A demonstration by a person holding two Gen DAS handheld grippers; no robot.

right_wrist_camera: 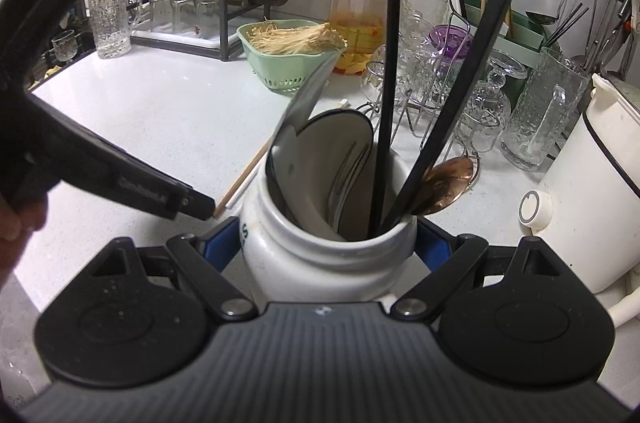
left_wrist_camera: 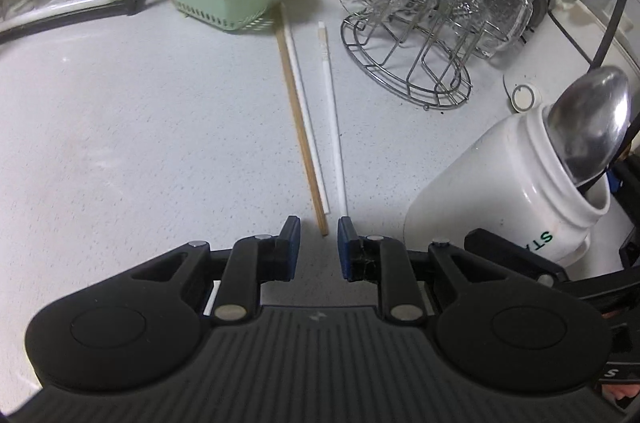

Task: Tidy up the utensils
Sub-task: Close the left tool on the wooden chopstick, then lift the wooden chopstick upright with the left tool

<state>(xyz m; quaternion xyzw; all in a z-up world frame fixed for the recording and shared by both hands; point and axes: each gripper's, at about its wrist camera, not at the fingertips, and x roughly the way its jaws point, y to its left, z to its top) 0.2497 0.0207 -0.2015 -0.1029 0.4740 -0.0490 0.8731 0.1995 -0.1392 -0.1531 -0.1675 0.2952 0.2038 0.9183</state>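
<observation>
Meanwhile, right claw [right_wrist_camera: 328, 247] clamps the glossy ceramic jar [right_wrist_camera: 320, 263]; left claw [left_wrist_camera: 319, 237] gapes over slim chopsticks [left_wrist_camera: 316, 127].

Dim, even light; sharp centre, fisheye-bent edges.
</observation>
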